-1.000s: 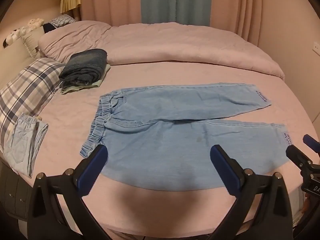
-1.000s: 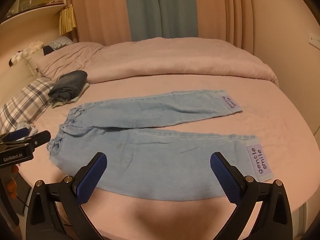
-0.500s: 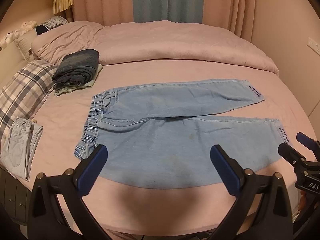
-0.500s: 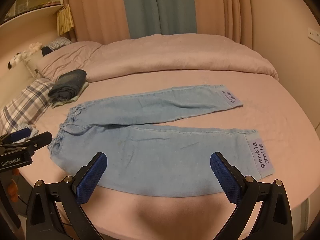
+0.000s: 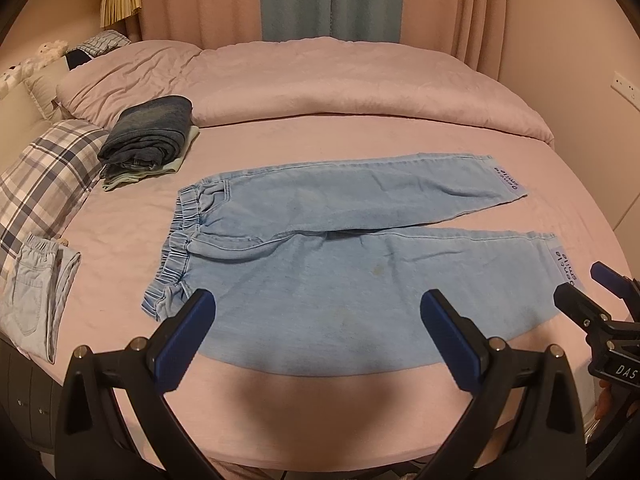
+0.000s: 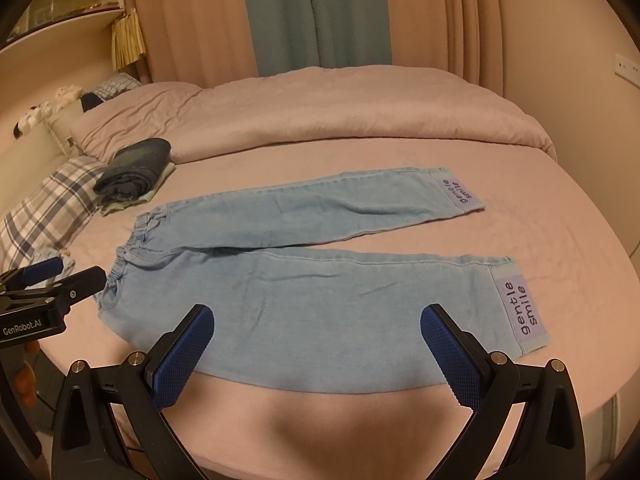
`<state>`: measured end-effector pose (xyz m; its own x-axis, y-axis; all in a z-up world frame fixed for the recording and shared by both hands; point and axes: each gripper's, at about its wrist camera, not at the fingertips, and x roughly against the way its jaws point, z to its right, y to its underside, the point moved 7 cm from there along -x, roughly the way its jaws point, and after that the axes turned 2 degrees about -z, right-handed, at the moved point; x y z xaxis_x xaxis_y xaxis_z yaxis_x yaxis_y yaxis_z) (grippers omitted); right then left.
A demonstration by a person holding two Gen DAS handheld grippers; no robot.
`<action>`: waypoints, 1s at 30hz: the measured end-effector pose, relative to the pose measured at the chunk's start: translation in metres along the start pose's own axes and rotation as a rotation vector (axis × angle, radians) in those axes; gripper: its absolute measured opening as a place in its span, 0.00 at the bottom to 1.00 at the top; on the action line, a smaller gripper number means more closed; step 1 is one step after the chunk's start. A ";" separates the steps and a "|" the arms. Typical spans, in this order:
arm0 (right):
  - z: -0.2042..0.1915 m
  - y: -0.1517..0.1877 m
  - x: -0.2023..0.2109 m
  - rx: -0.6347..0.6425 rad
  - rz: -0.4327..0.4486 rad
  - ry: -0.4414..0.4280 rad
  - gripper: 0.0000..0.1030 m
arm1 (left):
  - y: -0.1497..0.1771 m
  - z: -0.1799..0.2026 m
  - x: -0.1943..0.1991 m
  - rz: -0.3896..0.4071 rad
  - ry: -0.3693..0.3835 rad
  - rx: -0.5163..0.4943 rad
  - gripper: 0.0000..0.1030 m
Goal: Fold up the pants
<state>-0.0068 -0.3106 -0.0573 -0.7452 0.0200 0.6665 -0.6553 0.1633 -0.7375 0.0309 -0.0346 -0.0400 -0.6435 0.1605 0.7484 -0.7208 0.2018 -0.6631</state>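
Light blue pants [image 5: 328, 248] lie flat on the pink bed, waistband [image 5: 180, 240] to the left, both legs spread to the right with lilac "gentle smile" cuffs [image 6: 524, 312]. They also show in the right wrist view [image 6: 304, 280]. My left gripper [image 5: 318, 336] is open and empty, held above the pants' near edge by the waist side. My right gripper [image 6: 318, 344] is open and empty above the near leg. The right gripper also shows at the right edge of the left wrist view [image 5: 596, 304], near the near cuff. The left gripper shows at the left of the right wrist view [image 6: 56, 276].
A stack of folded dark jeans [image 5: 150, 136] lies at the back left. A plaid pillow [image 5: 44, 180] and another folded light garment [image 5: 36, 292] are at the left edge. A rolled pink duvet [image 5: 340, 80] runs along the back. The bed's near edge [image 5: 320, 440] is just below the grippers.
Both grippers have shifted a little; the pants sit slightly lower and more central in both views. Nothing has been taken hold of, and the pants have not moved.
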 end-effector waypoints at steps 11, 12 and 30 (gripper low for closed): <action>0.000 0.000 0.000 0.001 -0.001 0.001 1.00 | 0.000 0.000 -0.001 -0.003 -0.006 0.003 1.00; 0.000 0.001 0.000 0.001 -0.002 0.002 1.00 | 0.000 0.001 -0.002 -0.004 -0.005 0.003 1.00; 0.000 0.004 -0.002 -0.001 -0.007 0.004 1.00 | 0.001 0.002 -0.002 -0.013 0.001 -0.004 1.00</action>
<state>-0.0080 -0.3102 -0.0618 -0.7400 0.0225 0.6722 -0.6605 0.1645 -0.7326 0.0310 -0.0364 -0.0419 -0.6338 0.1585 0.7571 -0.7283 0.2076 -0.6531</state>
